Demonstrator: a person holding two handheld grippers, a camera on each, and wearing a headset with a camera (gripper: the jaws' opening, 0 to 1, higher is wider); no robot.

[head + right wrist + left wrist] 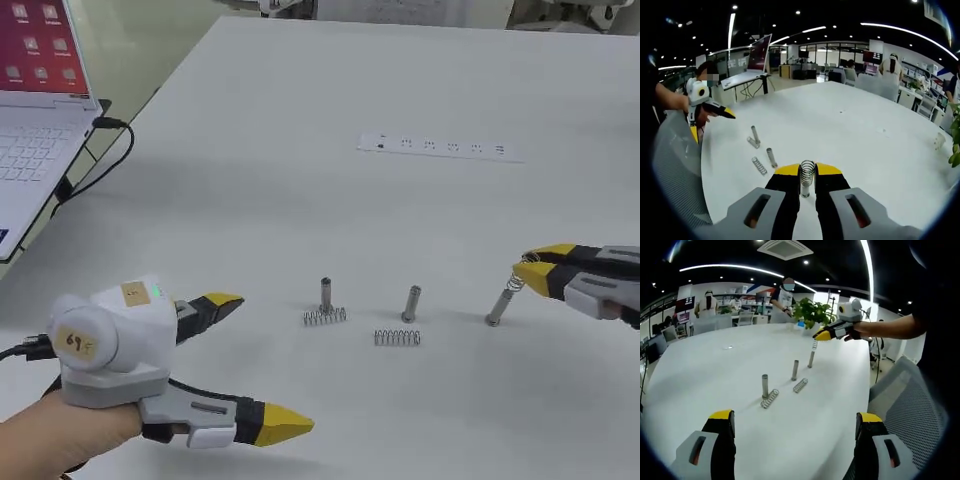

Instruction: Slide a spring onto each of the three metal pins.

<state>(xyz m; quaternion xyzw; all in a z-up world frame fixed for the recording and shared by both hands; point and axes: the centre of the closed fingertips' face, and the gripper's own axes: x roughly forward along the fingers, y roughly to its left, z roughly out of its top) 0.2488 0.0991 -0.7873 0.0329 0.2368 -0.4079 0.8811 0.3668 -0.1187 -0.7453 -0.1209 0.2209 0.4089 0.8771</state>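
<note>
Three metal pins stand on the white table: a left pin [326, 294], a middle pin [411, 303] and a right pin [498, 305] that leans. My right gripper [527, 268] is shut on a spring [807, 176] whose lower end is over the top of the right pin [805, 192]. A second spring [325, 317] lies at the foot of the left pin, and a third spring [397, 338] lies just in front of the middle pin. My left gripper [262, 365] is open and empty at the near left, well short of the pins.
A white power strip [439, 147] lies further back on the table. An open laptop [35, 120] with a black cable sits past the table's left edge. Office chairs and people stand beyond the table in the gripper views.
</note>
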